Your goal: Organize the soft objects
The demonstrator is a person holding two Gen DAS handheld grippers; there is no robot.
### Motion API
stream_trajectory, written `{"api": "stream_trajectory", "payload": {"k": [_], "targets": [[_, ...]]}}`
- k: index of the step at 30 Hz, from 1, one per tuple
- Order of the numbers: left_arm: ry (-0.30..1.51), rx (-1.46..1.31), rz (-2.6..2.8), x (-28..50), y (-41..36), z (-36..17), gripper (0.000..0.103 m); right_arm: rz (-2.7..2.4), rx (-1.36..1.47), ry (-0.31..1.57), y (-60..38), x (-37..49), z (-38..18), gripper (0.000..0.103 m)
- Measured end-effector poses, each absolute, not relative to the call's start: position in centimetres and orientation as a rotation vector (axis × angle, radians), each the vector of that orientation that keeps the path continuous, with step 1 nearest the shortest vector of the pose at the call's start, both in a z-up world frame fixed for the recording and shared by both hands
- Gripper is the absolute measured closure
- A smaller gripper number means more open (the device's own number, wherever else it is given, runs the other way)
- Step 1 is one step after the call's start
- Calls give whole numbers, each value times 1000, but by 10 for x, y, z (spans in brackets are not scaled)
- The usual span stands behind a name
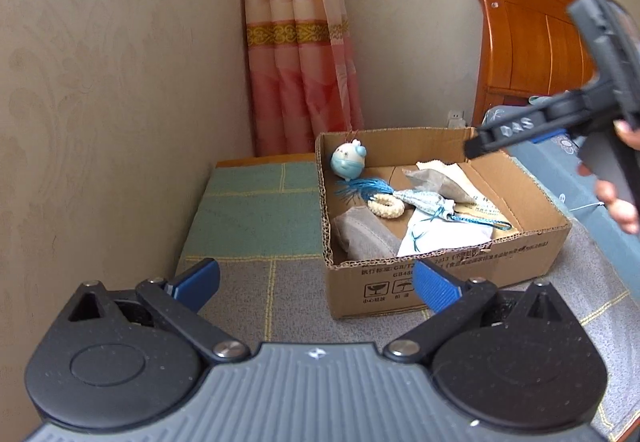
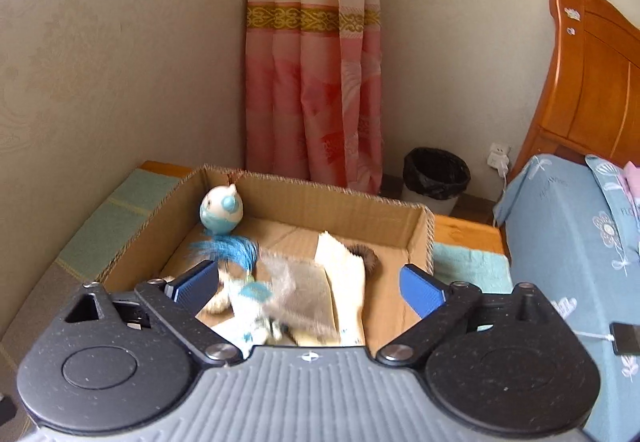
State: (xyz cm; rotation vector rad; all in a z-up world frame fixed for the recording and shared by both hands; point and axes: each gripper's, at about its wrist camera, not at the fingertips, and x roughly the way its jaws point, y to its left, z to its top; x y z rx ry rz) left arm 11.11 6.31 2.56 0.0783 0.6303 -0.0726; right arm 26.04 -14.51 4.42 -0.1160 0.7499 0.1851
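An open cardboard box [image 1: 448,274] sits on a checked mat. It holds a round blue-and-white plush toy [image 1: 347,161], a blue tassel [image 1: 360,191], a cream ring [image 1: 385,207], grey and white fabric pouches [image 1: 366,236] and a clear packet [image 1: 434,182]. My left gripper [image 1: 316,284] is open and empty, low in front of the box's near left corner. My right gripper [image 2: 310,288] is open and empty above the box [image 2: 420,238], over the pouches [image 2: 304,282]; the toy [image 2: 221,209] sits at the far left corner. In the left view the right gripper's body [image 1: 560,114] hangs over the box's far right.
A beige wall runs along the left. A pink curtain [image 2: 312,82] hangs behind the box. A black-lined waste bin [image 2: 436,178] stands by a wall socket. A wooden headboard [image 2: 592,82] and a bed with blue bedding [image 2: 568,242] lie to the right. A phone [image 2: 626,338] lies on the bed.
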Motion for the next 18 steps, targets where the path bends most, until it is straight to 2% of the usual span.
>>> {"api": "stream_trajectory", "payload": {"k": [2, 11, 18], "targets": [[651, 73, -67, 113, 61, 27, 1, 146, -124, 773, -147, 244, 48, 0], [688, 73, -50, 117, 46, 41, 1, 34, -64, 831, -154, 160, 52, 0], [692, 99, -53, 113, 32, 45, 1, 16, -5, 835, -158, 132, 52, 0]]}}
